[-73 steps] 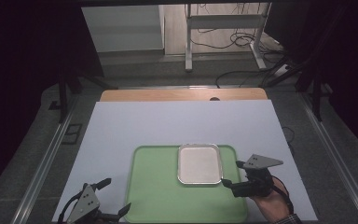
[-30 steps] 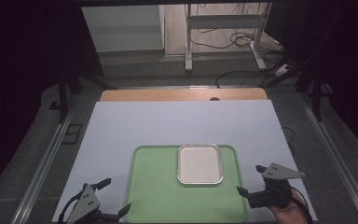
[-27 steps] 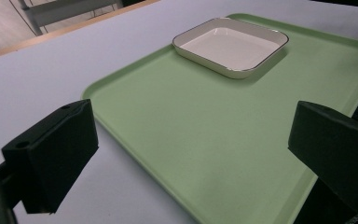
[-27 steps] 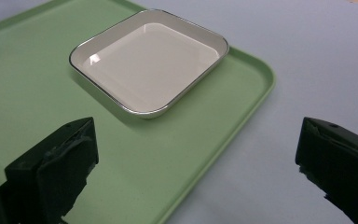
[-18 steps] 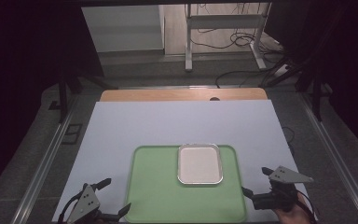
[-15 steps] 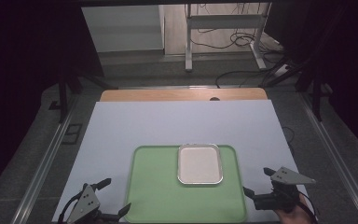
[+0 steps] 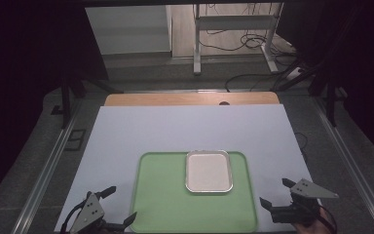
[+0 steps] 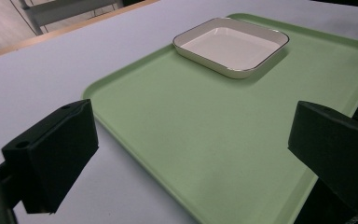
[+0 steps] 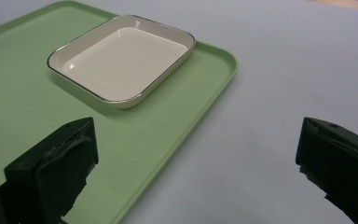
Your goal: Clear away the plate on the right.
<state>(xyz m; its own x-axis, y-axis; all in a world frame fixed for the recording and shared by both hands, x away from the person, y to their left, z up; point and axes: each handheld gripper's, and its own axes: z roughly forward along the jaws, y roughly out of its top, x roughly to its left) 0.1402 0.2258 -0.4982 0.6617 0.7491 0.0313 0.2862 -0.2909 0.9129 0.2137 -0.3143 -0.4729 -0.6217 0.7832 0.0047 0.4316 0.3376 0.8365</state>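
White dish (image 7: 208,171) on green tray (image 7: 165,204), long axis front-back, L claw (image 7: 118,207) & R claw (image 7: 277,195) both apart

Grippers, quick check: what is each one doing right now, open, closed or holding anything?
Left gripper: open, holding nothing, at the green tray's near left corner.
Right gripper: open, holding nothing, off the tray's right edge.

Nothing readable from my end, honestly. I checked the green tray (image 7: 195,204), the white dish (image 7: 208,171) at its 1 o'clock corner and the pale table cover (image 7: 175,129) (all plain surfaces), and found no labels, brands, numbers or signs.
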